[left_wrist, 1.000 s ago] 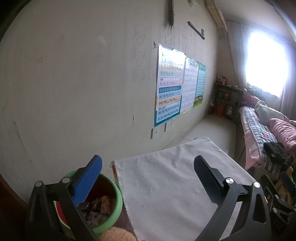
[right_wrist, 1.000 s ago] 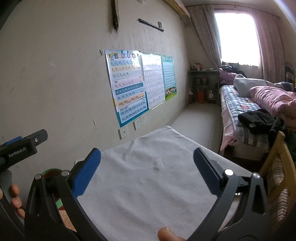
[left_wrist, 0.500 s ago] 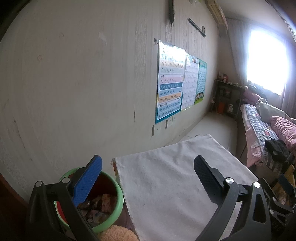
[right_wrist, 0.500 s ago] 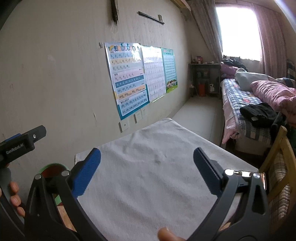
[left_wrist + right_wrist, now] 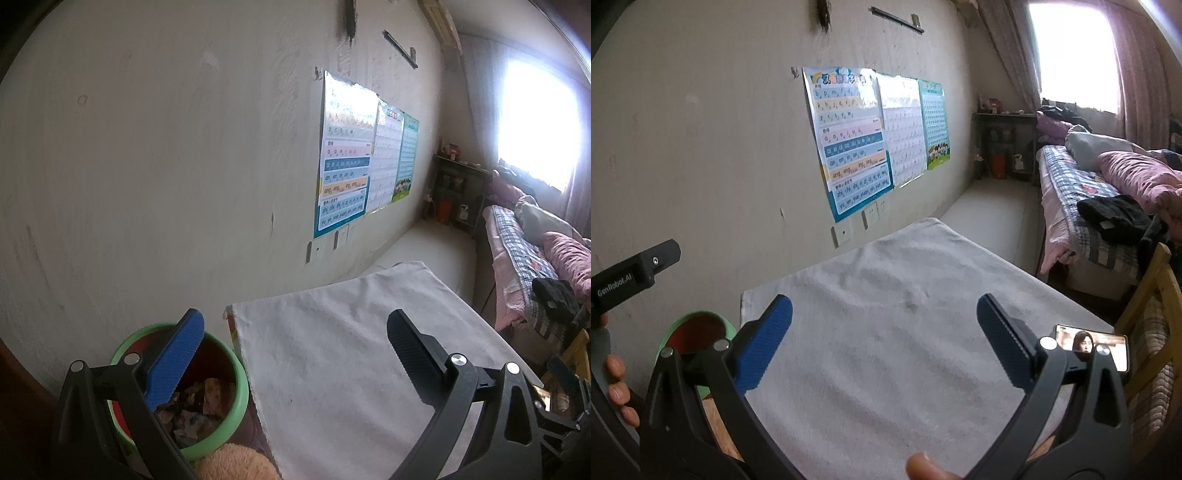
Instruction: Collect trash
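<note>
A round bin with a green rim [image 5: 236,391] and red inside stands at the left end of the cloth-covered table [image 5: 332,354]; crumpled trash [image 5: 199,406] lies in it. My left gripper [image 5: 291,350] is open and empty, its blue finger over the bin. My right gripper [image 5: 882,332] is open and empty above the white cloth [image 5: 886,302]. The bin's rim [image 5: 727,325] shows at lower left in the right wrist view, beside the left gripper's body [image 5: 631,277].
A phone [image 5: 1093,347] with a lit screen lies at the table's right edge. A wall with posters [image 5: 849,136] runs along the left. A bed [image 5: 1100,195] and a wooden chair [image 5: 1152,332] stand to the right. A tan fuzzy thing [image 5: 232,465] lies below the bin.
Both views have tilted down and shifted slightly; the bin shows more fully under my left gripper, and the phone has come into the right wrist view. Both grippers stay open.
</note>
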